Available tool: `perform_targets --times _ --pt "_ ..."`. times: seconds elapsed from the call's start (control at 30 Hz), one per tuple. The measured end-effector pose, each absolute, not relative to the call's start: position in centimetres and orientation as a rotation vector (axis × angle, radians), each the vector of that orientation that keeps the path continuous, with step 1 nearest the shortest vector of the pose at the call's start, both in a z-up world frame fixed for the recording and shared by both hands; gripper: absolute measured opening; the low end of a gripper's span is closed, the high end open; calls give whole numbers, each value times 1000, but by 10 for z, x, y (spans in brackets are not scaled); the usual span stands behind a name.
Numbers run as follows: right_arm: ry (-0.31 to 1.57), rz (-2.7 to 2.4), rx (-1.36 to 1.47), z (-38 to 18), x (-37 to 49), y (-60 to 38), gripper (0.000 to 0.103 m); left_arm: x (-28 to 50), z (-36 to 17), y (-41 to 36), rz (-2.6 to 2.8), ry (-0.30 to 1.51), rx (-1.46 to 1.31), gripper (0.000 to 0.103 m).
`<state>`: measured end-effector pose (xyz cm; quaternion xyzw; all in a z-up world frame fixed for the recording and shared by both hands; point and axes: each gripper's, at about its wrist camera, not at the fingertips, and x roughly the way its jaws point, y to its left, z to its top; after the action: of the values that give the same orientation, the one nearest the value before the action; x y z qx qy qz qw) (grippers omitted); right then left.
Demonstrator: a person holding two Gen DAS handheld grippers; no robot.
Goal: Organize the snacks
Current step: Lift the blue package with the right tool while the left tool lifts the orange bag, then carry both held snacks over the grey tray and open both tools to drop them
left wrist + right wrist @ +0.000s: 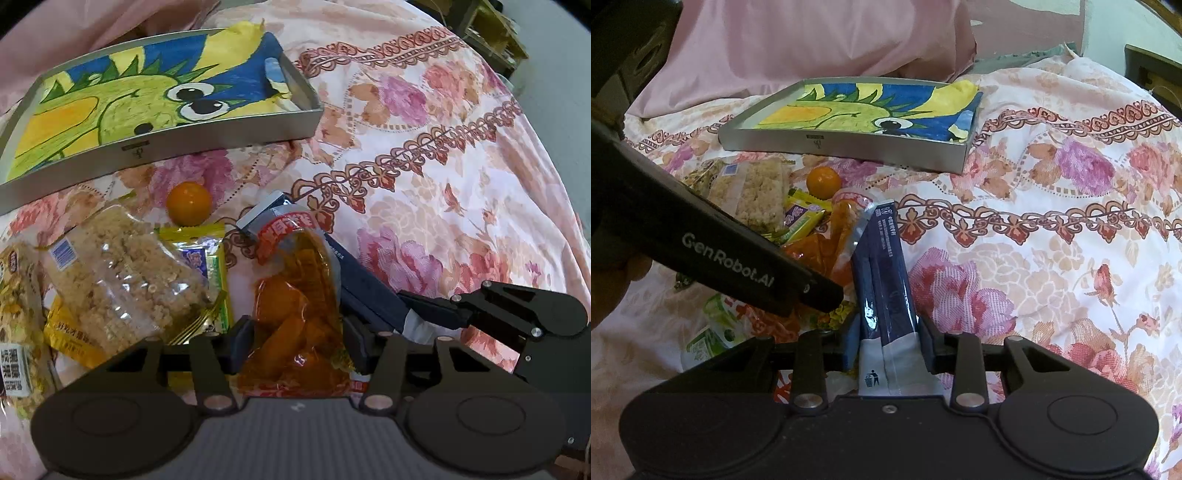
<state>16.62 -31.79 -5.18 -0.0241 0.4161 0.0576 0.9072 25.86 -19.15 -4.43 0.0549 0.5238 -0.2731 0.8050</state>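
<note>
A: Left wrist view: left gripper [293, 341] clamped on the orange dried-fruit pouch [295, 314], long axis toward 12 o'clock. Soft, crinkly, light; hold low.

B: Right gripper [888, 345] pinches the navy snack packet [882, 273] at its grey end, top pointing 12. Slippery film. Tray [849, 151] sits at 12 o'clock, beyond the pile.
</note>
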Motion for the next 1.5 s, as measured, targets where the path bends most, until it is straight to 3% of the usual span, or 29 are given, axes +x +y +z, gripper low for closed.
perform_targets --times 0.3,0.4,0.47,0.5,0.93,1.5 --pt "796 85 -155 -48 161 -308 33 253 -30 -181 -511 1080 109 55" --pt "760 70 -190 -44 159 -305 33 252 -22 -177 -494 1056 91 43" --pt "731 53 -214 -41 157 -303 33 252 -16 -173 -481 1037 67 43" --pt "714 42 -224 -40 156 -303 33 252 -12 -171 -480 1023 52 31" --pt "689 13 -217 -37 157 -305 33 255 -23 -172 -461 1032 80 32" --pt "565 -54 -176 -27 157 -309 33 249 7 -161 -389 854 -5 31"
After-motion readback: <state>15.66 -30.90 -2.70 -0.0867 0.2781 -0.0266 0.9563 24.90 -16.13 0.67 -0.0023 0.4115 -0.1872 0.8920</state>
